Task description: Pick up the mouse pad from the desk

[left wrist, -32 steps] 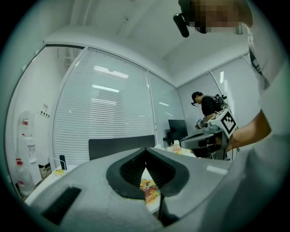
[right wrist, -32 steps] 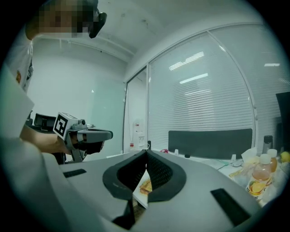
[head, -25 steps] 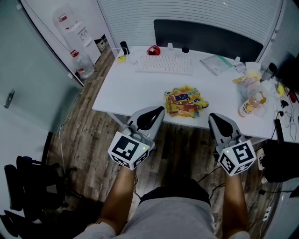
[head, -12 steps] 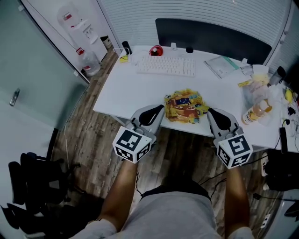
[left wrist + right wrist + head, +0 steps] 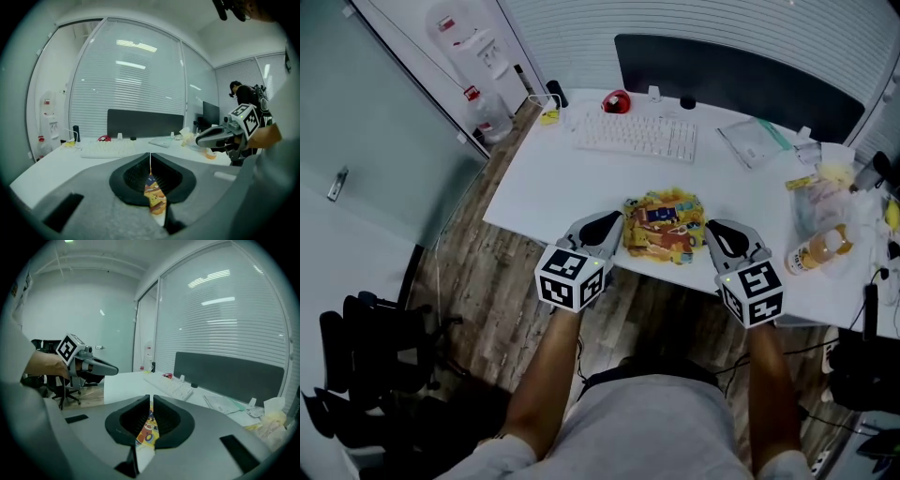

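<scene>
- On the white desk (image 5: 544,187), close to its front edge, lies the mouse pad (image 5: 661,227) — yellow, with lots of bright pictures on it.
- The left gripper (image 5: 614,220) is at the pad's left side, with its tip just beside the pad's edge. I cannot tell if it touches.
- Its jaws are pressed together and hold nothing. In the left gripper view the pad shows only as a thin bright strip in the slit between them.
- The right gripper (image 5: 714,230) is at the pad's right side, tip just beside that edge.
- Its jaws are pressed together too, with nothing in them. The right gripper view shows the same thin strip of colour in the slit.
- So the pad sits between the two grippers, flat on the desk — not lifted.
- Behind the pad, farther back on the desk, is a white keyboard (image 5: 637,137).
- A small red thing (image 5: 617,101) sits behind the keyboard.
- To the right stands a bottle (image 5: 816,251) with orange drink in it, near some bags and papers.
- A dark panel (image 5: 722,80) runs along the back of the desk.
- A black chair (image 5: 356,366) stands on the wood floor (image 5: 487,272), well off to the left.
</scene>
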